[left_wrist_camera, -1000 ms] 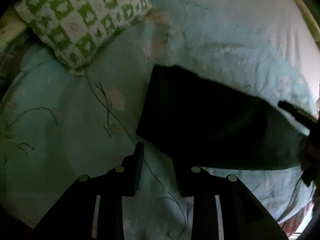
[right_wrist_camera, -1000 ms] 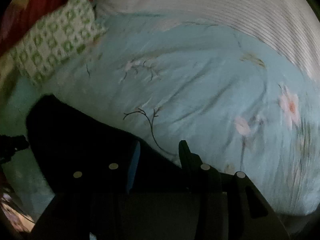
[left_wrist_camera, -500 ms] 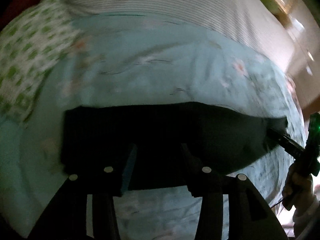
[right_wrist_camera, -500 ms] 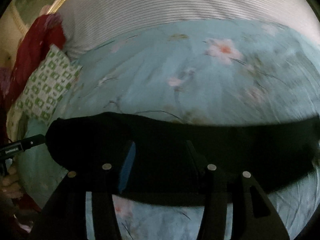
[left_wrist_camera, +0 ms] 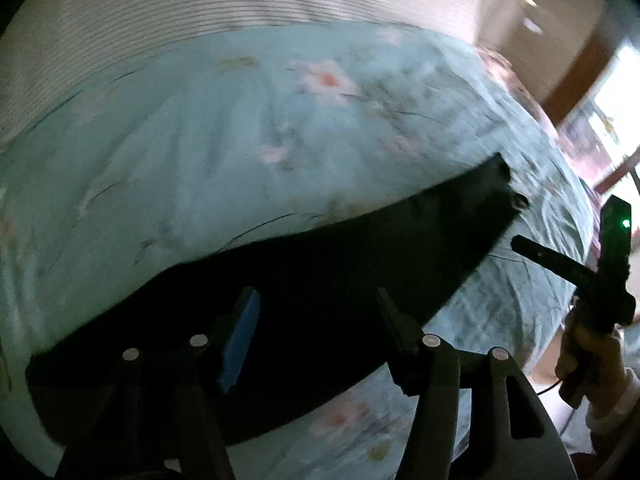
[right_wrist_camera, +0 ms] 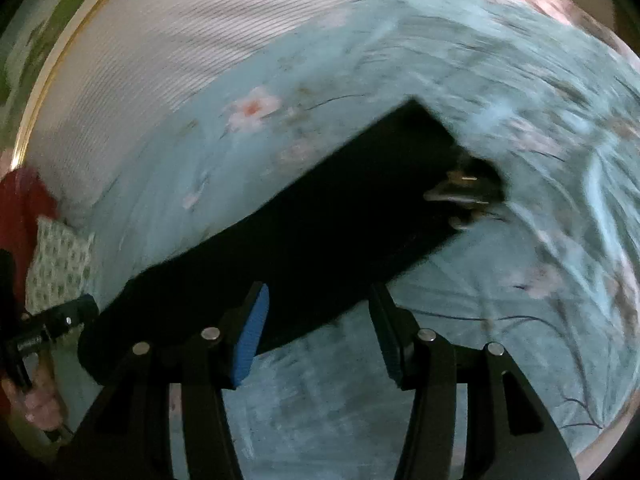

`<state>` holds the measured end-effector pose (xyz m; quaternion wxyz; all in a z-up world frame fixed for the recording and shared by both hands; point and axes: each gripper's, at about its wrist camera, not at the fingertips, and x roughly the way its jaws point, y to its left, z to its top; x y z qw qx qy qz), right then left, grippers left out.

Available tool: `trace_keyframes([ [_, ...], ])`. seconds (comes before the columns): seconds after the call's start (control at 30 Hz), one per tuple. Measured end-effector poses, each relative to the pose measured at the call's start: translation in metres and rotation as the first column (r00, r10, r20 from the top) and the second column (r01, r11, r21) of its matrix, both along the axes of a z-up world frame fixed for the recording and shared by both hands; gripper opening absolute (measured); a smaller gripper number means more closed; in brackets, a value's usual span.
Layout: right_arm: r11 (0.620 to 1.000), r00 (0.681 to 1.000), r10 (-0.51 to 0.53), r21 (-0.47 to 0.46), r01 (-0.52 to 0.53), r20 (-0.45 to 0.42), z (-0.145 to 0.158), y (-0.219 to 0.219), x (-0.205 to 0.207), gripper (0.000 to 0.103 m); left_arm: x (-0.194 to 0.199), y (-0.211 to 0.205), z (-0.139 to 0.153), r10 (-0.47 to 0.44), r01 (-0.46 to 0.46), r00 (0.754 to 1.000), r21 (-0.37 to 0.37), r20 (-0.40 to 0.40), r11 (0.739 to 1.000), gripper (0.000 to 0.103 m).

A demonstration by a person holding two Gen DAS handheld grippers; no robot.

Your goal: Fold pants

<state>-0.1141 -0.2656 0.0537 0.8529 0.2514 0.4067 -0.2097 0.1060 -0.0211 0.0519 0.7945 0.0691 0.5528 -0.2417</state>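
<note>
The black pants [left_wrist_camera: 320, 280] lie flat as a long dark strip on the light blue floral bedspread [left_wrist_camera: 240, 140]. In the right wrist view the pants [right_wrist_camera: 320, 220] run diagonally, with the waist end and a pale tag at the upper right. My left gripper [left_wrist_camera: 316, 312] is open and empty, hovering over the strip's near edge. My right gripper [right_wrist_camera: 320, 312] is open and empty just above the near edge of the pants. The right gripper also shows at the right of the left wrist view [left_wrist_camera: 560, 264], apart from the cloth.
A white striped sheet [left_wrist_camera: 160, 20] lies beyond the bedspread. A green checked pillow [right_wrist_camera: 60, 264] and red cloth [right_wrist_camera: 24, 208] sit at the far left. The left gripper's tip [right_wrist_camera: 52, 328] shows at the left edge. A wooden door and bright window [left_wrist_camera: 600, 100] stand to the right.
Both cameras have swung rightward along the pants toward the waist end. The pants stay flat on the bed. Both grippers remain open and empty.
</note>
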Motion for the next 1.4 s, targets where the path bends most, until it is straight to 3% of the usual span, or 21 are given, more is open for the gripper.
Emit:
trace_keyframes([
  [0.37, 0.977, 0.984, -0.17, 0.141, 0.161, 0.06, -0.012, -0.061, -0.013, 0.061, 0.042, -0.128, -0.029, -0.228, 0.23, 0.969, 0.009, -0.094, 0.973, 0.063],
  [0.6, 0.969, 0.977, -0.191, 0.178, 0.172, 0.095, -0.023, -0.08, 0.0, 0.061, 0.065, -0.211, -0.056, -0.358, 0.365, 0.921, 0.021, -0.15, 0.931, 0.063],
  [0.63, 0.966, 0.973, -0.204, 0.181, 0.183, 0.105, -0.024, -0.083, -0.001, 0.058, 0.067, -0.224, -0.06, -0.379, 0.386, 0.911, 0.014, -0.164, 0.922, 0.063],
  [0.7, 0.962, 0.971, -0.22, 0.186, 0.199, 0.096, -0.026, -0.09, -0.003, 0.013, 0.07, -0.243, -0.068, -0.399, 0.408, 0.898, 0.011, -0.187, 0.913, 0.063],
  [0.8, 0.938, 0.957, -0.251, 0.281, 0.202, 0.148, -0.034, -0.105, -0.016, 0.011, 0.076, -0.275, -0.081, -0.427, 0.439, 0.878, 0.01, -0.217, 0.898, 0.063],
  [1.0, 0.928, 0.948, -0.251, 0.326, 0.179, 0.195, -0.035, -0.112, -0.028, 0.01, 0.083, -0.323, -0.096, -0.474, 0.481, 0.842, -0.039, -0.259, 0.876, 0.06],
  [1.13, 0.932, 0.951, -0.237, 0.323, 0.165, 0.197, -0.036, -0.116, -0.034, 0.01, 0.083, -0.346, -0.108, -0.498, 0.505, 0.818, -0.054, -0.287, 0.861, 0.051],
  [1.23, 0.939, 0.955, -0.222, 0.305, 0.156, 0.195, -0.035, -0.112, -0.033, 0.01, 0.078, -0.352, -0.108, -0.535, 0.533, 0.796, -0.09, -0.284, 0.841, 0.026],
  [1.4, 0.946, 0.959, -0.198, 0.295, 0.133, 0.203, -0.033, -0.107, -0.033, 0.01, 0.072, -0.347, -0.098, -0.554, 0.543, 0.795, -0.12, -0.246, 0.831, 0.016],
])
